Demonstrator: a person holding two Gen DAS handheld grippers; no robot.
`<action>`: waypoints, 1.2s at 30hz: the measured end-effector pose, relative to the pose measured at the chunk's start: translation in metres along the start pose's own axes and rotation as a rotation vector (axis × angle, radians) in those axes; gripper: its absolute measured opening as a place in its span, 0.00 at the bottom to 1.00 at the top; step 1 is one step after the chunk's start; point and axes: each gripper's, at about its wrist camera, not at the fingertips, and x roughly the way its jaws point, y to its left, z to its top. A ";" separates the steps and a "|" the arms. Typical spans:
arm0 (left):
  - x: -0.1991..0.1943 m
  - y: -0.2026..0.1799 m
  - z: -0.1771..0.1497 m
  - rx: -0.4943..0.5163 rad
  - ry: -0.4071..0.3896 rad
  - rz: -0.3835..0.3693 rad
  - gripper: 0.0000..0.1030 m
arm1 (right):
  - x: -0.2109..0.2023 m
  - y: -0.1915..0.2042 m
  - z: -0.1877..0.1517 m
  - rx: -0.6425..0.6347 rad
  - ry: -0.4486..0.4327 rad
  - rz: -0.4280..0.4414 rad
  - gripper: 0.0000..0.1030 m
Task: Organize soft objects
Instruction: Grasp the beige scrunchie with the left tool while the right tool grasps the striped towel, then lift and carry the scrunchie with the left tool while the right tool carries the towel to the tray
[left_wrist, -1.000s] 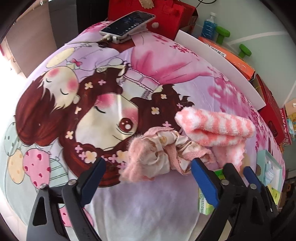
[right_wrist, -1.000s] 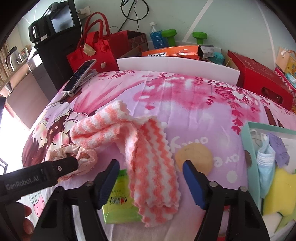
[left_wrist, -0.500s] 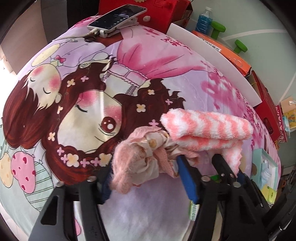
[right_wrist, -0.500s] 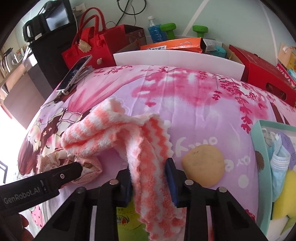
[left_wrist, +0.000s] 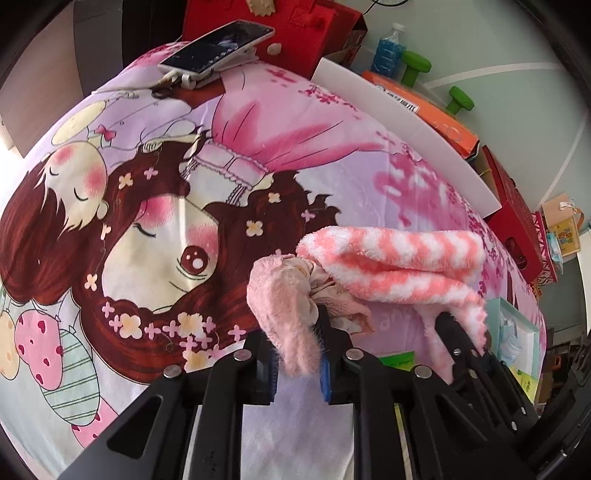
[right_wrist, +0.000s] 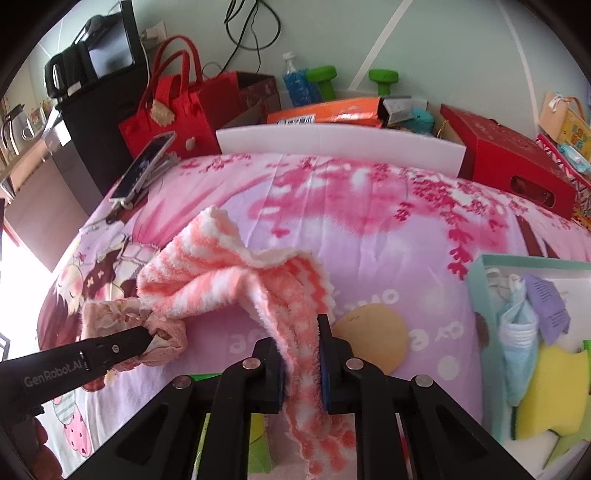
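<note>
A fluffy pink scrunchie (left_wrist: 284, 295) lies on the cartoon-print blanket (left_wrist: 147, 221). My left gripper (left_wrist: 297, 347) is closing, and its blue pads press on the scrunchie's near loop. A pink-and-white striped towel (right_wrist: 229, 273) lies crumpled just right of it, one end overlapping the scrunchie (right_wrist: 110, 314). My right gripper (right_wrist: 301, 354) is closing too, its pads squeezing the towel's hanging end. In the left wrist view the towel (left_wrist: 399, 258) runs rightward to the right gripper's black fingers (left_wrist: 448, 325).
A green packet (right_wrist: 199, 376) lies under the grippers. A teal box (right_wrist: 476, 288) with masks and a yellow sponge sits at the right. A phone (right_wrist: 144, 166), a red bag (right_wrist: 173, 114), a white foam board (right_wrist: 340, 147) and a red box (right_wrist: 509, 162) line the far edge.
Both grippers went from wide open to closed: the left around the scrunchie, the right around the towel's end. The towel's end now bunches up between the right pads.
</note>
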 end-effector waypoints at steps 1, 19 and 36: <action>-0.001 -0.001 0.001 0.002 -0.005 -0.002 0.16 | -0.004 -0.001 0.001 0.001 -0.011 -0.004 0.14; -0.050 -0.020 0.007 0.040 -0.141 -0.064 0.16 | -0.091 -0.053 0.015 0.143 -0.228 -0.019 0.14; -0.091 -0.083 -0.007 0.216 -0.252 -0.160 0.16 | -0.151 -0.108 0.007 0.287 -0.370 -0.090 0.14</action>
